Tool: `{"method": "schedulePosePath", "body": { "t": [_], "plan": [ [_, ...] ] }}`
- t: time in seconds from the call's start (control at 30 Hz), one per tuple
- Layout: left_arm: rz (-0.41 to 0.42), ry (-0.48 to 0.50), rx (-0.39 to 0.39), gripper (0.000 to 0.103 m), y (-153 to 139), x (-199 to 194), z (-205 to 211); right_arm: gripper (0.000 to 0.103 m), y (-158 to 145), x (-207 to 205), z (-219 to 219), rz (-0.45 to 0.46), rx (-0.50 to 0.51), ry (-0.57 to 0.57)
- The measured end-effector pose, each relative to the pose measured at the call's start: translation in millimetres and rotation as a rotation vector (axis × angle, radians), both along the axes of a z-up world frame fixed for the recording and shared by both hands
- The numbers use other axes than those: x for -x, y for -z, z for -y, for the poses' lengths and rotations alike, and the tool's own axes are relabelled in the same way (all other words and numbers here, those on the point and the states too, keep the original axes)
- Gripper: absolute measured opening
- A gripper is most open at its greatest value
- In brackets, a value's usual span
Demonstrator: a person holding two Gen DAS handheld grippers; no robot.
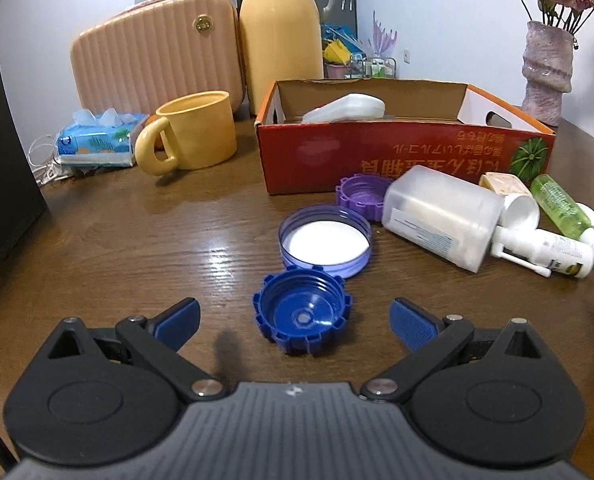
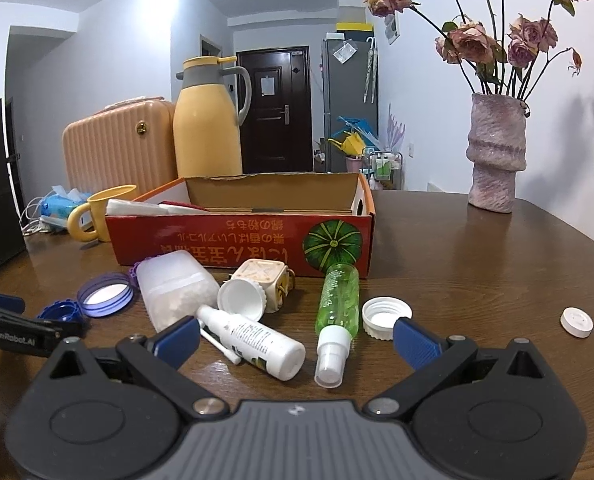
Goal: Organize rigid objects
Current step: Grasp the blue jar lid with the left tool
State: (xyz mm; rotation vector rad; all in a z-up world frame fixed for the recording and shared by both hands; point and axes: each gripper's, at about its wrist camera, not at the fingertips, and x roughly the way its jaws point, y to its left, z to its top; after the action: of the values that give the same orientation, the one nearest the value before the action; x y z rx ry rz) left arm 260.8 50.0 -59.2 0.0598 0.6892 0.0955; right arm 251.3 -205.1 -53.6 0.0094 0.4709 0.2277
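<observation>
Each tool (image 1: 295, 322) (image 2: 295, 338): black linkages, blue ribbed pads, silver rivets, possibly grey housing.

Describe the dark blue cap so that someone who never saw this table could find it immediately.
Start at the red cardboard box on the wooden table. In front of it lie three caps in a line; the dark blue cap is farthest from the box, between the open left gripper's fingers. It lies open side up, notched, darker than the pale lid with the white liner.

Dark-blue ribbed cap (image 1: 301, 312), purple-rimmed lid (image 1: 325, 241), red printed box (image 1: 405, 152), green spray bottle (image 2: 337, 300), yellow mug (image 1: 189, 132)
</observation>
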Motion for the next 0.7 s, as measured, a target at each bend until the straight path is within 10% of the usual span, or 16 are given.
{"method": "schedulePosePath", "body": {
  "t": [0.13,0.23,0.7],
  "plan": [
    [0.008,0.005,0.011,0.095,1.5,-2.1,-2.5,0.103,1.8,-0.9,-0.1,0.004,-0.003,0.004],
    [-0.007,0.022,0.033,0.055,3.7,-5.4,-5.4,0.103,2.3,-1.4,0.5,0.004,-0.008,0.006],
    [0.065,-0.019,0.067,0.055,-9.8,5.9,-19.8,0.103,3.2,0.9,-3.9,0.039,-0.002,0.007]
  ]
}}
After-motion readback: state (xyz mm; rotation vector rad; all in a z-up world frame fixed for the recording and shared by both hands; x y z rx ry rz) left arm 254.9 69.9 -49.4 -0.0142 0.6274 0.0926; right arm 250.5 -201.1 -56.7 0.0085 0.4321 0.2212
